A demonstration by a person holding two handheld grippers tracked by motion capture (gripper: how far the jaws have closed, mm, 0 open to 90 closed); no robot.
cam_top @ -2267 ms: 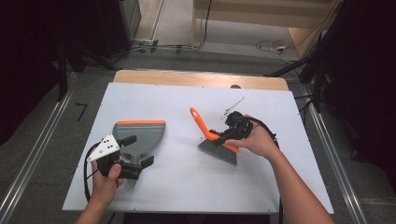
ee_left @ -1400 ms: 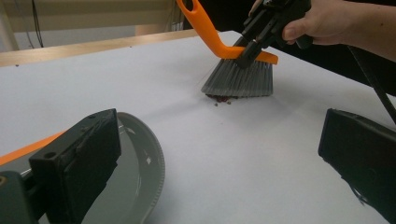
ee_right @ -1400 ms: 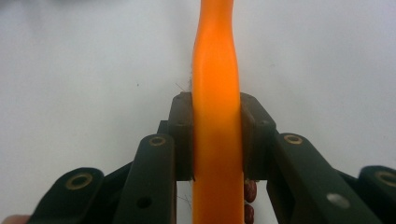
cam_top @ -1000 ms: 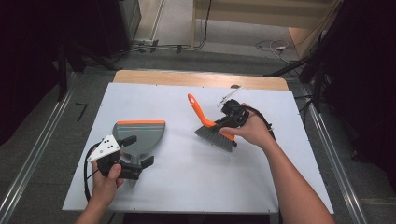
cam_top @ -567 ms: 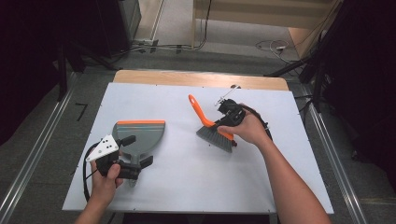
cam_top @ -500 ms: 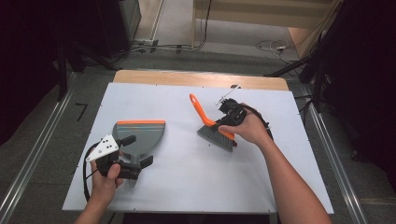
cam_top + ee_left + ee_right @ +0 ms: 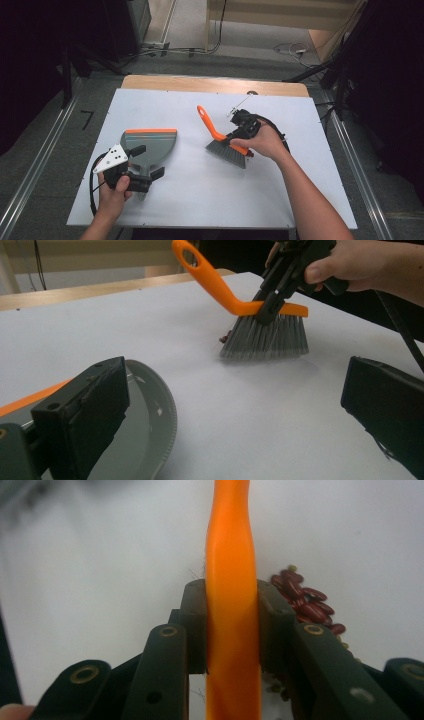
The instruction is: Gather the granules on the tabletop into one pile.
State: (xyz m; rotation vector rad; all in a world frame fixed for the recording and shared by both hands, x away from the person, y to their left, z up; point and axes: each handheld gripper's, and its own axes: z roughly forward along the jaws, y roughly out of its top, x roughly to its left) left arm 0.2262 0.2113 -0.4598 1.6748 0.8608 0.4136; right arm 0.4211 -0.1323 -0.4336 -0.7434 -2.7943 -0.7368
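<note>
Centrally one brush [image 7: 227, 145] clenched in right tongs [image 7: 231, 625], one dustpan [image 7: 148, 145] beside left tongs [image 7: 235, 415], released, one bean pile [image 7: 307, 602].

No legible text, label, brand, number or sign appears on any surface in the high view or either gripper view.
</note>
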